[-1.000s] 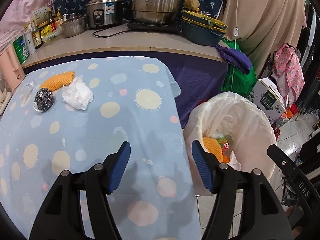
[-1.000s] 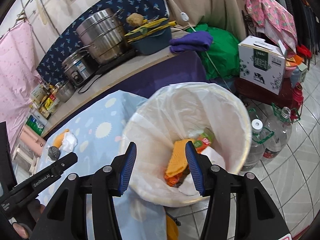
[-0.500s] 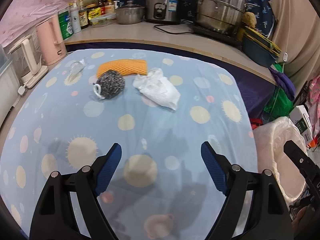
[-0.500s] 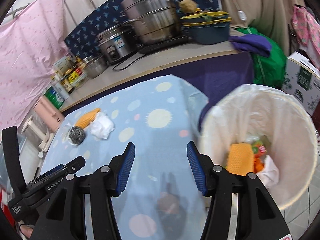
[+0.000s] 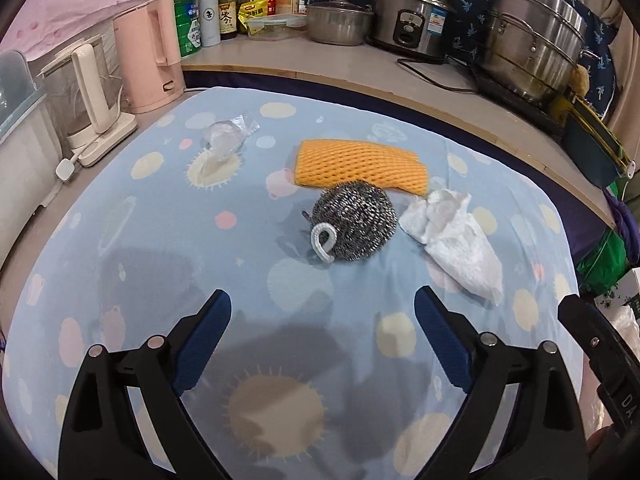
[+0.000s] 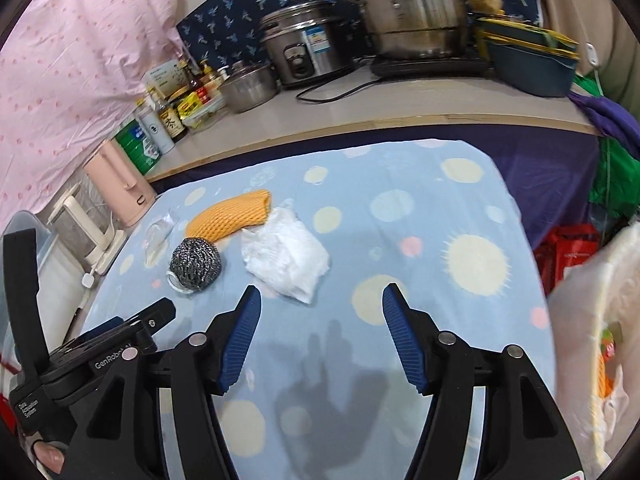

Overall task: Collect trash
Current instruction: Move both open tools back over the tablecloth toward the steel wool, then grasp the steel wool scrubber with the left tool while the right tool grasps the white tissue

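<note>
On the blue spotted tablecloth (image 5: 168, 240) lie a steel wool ball (image 5: 354, 222) with a white loop, an orange foam net (image 5: 360, 166) behind it, a crumpled white tissue (image 5: 456, 240) to its right and a clear plastic wrapper (image 5: 224, 136) at the back left. My left gripper (image 5: 322, 338) hangs just short of the steel wool, jaws opening, nothing between them. My right gripper (image 6: 320, 334) hovers just short of the tissue (image 6: 286, 262), jaws opening and empty. Steel wool (image 6: 196, 266) and net (image 6: 232, 220) lie left of the tissue. The lined bin (image 6: 592, 320) is at the right edge.
A counter (image 5: 360, 64) behind the table carries a rice cooker (image 5: 412, 30), steel pots (image 5: 536, 56), bottles and a pink kettle (image 5: 148, 56). A blender base (image 5: 92, 120) stands left of the table. My left gripper's body (image 6: 80, 360) shows low left in the right wrist view.
Both grippers swung left from the bin to over the table, closer to the trash. Both pairs of jaws stand wider apart than before.
</note>
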A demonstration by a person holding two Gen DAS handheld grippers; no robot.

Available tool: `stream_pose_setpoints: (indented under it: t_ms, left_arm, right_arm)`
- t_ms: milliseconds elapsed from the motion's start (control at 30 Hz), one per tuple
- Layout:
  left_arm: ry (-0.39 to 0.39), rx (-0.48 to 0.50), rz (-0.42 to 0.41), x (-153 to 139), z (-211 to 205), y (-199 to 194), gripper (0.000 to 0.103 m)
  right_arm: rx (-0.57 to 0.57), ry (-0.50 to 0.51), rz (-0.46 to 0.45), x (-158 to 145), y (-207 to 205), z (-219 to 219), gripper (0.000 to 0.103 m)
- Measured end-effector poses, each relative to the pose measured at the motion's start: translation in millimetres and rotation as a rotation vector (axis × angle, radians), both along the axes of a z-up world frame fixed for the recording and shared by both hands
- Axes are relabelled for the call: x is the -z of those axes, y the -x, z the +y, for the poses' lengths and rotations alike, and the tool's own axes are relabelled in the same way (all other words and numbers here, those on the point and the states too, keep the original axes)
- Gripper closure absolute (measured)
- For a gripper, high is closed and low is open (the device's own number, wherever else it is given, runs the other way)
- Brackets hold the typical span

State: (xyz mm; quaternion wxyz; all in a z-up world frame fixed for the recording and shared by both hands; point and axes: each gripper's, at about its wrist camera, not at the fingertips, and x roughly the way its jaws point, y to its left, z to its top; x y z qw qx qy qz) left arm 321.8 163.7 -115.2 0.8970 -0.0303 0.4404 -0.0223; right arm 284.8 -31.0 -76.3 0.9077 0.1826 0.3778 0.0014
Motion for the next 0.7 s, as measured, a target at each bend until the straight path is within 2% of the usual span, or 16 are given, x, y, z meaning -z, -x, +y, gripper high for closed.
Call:
stream_pose_setpoints:
  t_ms: [300,433,600,700]
  left_arm:
    - [0.01,0.011,-0.004,9.0,-0.4,-45.7,0.014]
    - [0.028,0.017,0.019,17.3,-2.3,-60.2,0.013]
    - [0.093,0.02,0.046,27.6,2.5,-75.2,0.013]
    - [0.101,0.025,0.051,31.5,1.8,-80.1,0.014]
  right_arm:
    - [-0.051,0.014,0.047,21.8,-53.8,23.1,0.041]
    - [-0.06,0.021,0.073,31.7,-70.3,28.0,0.041]
    - [-0.059,0.013,0.092,40.2,-83.2,27.9,0.041]
    - [-0.06,0.015,0.108,46.9,-88.5,29.1,0.041]
